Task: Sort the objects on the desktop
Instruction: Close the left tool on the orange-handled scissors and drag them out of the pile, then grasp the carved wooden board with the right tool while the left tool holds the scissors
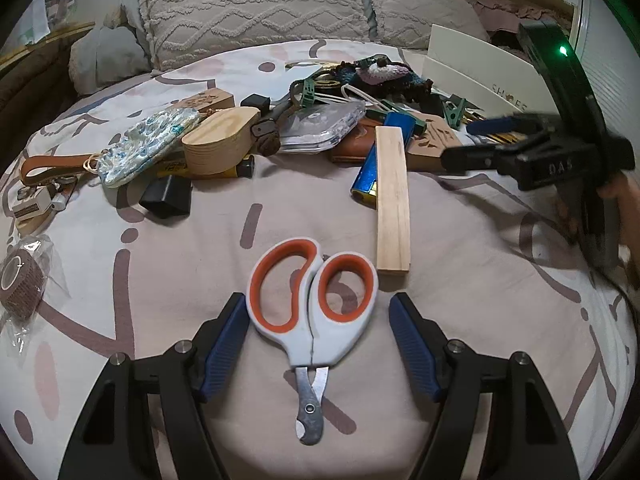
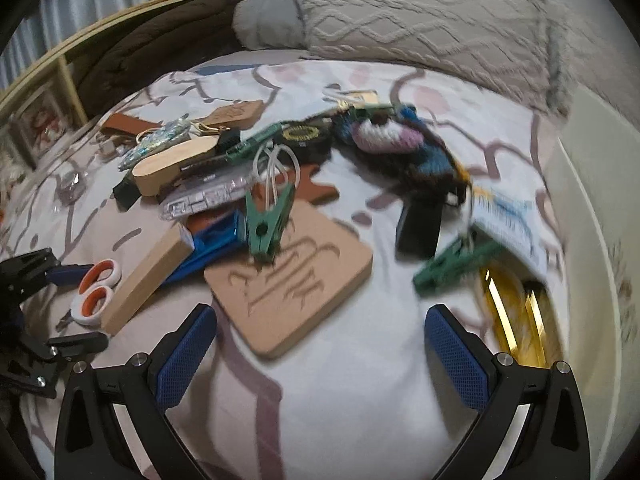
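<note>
Straddling scissors (image 1: 310, 316), left gripper (image 1: 318, 344) spread

Both are matte black plastic two-finger grippers (image 1: 318, 344) with chunky triangular cut-outs in the arms and round silver screws (image 1: 185, 346) at the joints. Finger pads (image 1: 414, 346) are deep blue, ribbed rubber. On the right gripper (image 1: 494, 138) there's embossed "DAS" lettering, a small green LED (image 1: 563, 50), and a bit of bare skin (image 1: 622, 192) behind it.
</note>
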A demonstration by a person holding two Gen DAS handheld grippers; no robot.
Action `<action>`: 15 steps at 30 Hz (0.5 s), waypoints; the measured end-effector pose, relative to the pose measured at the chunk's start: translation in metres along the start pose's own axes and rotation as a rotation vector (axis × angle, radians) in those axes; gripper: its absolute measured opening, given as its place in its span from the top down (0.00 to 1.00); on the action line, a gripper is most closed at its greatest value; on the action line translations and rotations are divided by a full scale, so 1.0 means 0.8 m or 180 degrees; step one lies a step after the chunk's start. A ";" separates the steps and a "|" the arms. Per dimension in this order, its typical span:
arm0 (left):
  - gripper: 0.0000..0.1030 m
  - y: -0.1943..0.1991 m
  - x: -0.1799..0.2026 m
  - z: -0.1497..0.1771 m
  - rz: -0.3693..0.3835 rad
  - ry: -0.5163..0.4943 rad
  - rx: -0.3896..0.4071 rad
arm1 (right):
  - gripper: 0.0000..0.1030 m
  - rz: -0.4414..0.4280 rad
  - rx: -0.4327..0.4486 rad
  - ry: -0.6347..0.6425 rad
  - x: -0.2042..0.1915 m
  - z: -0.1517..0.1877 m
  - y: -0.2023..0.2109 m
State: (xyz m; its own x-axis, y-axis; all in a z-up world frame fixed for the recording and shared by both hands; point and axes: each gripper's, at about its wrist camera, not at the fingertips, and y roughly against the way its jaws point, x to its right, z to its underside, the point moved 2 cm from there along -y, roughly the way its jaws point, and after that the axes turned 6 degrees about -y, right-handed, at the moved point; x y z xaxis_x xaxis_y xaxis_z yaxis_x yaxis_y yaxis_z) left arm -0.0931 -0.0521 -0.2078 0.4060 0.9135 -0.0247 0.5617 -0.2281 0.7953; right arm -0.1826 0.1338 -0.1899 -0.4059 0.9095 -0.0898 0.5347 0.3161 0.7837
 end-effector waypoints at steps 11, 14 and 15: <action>0.30 -0.002 -0.005 -0.001 0.0056 0.0041 -0.0005 | 0.00 -0.0335 -0.0107 0.0689 -0.020 -0.028 -0.015; 0.30 -0.002 -0.005 -0.001 0.0064 0.0046 -0.0003 | 0.00 -0.0587 -0.0140 0.0514 -0.020 -0.024 -0.017; 0.30 -0.001 -0.006 0.000 0.0070 0.0051 -0.0004 | 0.00 -0.0586 -0.0121 0.0508 -0.021 -0.022 -0.015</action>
State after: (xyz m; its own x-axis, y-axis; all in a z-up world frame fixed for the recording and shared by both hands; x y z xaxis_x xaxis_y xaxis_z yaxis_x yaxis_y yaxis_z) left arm -0.0958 -0.0558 -0.2084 0.4067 0.9136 0.0024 0.5520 -0.2478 0.7962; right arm -0.1952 0.1097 -0.1868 -0.6075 0.7824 -0.1374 0.4138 0.4593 0.7860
